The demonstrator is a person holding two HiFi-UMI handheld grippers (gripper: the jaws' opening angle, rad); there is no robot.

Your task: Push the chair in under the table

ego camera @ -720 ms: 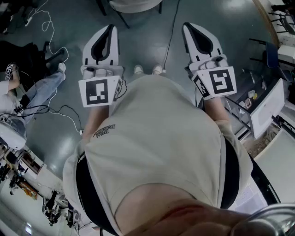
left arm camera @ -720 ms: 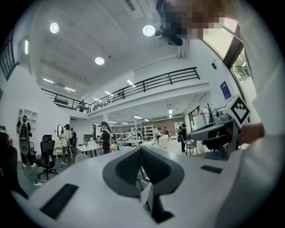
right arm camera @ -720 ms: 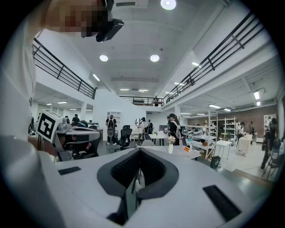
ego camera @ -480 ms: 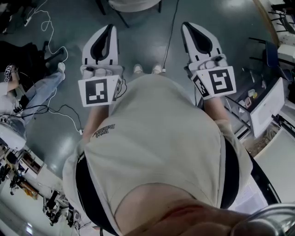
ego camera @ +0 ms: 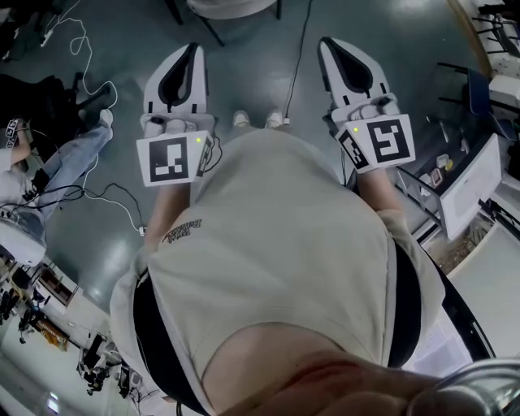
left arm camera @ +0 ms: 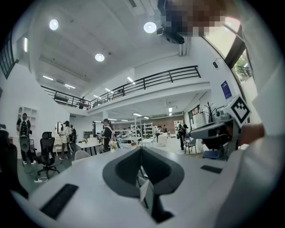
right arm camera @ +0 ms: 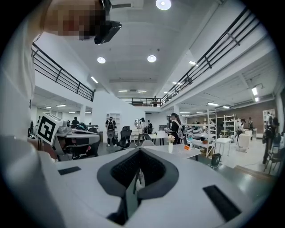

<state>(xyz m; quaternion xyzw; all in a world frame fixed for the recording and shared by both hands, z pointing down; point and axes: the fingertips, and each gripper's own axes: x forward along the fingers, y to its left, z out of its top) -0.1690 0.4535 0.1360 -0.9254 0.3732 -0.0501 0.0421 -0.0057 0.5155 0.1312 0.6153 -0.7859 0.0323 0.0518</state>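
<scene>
In the head view I hold both grippers out level over a grey floor, above my own shoes [ego camera: 257, 120]. The left gripper [ego camera: 194, 49] and the right gripper [ego camera: 326, 42] are both shut, with nothing between their jaws. A pale seat on dark legs [ego camera: 231, 8] is cut off by the top edge, just ahead of the grippers. In the right gripper view, past the shut right gripper [right arm camera: 139, 150], a grey chair back [right arm camera: 147, 143] stands at a white table [right arm camera: 178, 151] bearing a flower vase [right arm camera: 170, 145]. The left gripper view shows the shut left gripper [left arm camera: 141, 149] and a grey chair [left arm camera: 81, 154].
A seated person's legs [ego camera: 73, 158] and loose cables [ego camera: 106, 199] lie on the floor at left. Another cable [ego camera: 302, 57] runs between the grippers. Cluttered desks [ego camera: 471, 191] stand at right. A black office chair [left arm camera: 46, 153] and several standing people are further off in the hall.
Both grippers stay shut and nearly still. A small green light now shows on each gripper's marker cube.
</scene>
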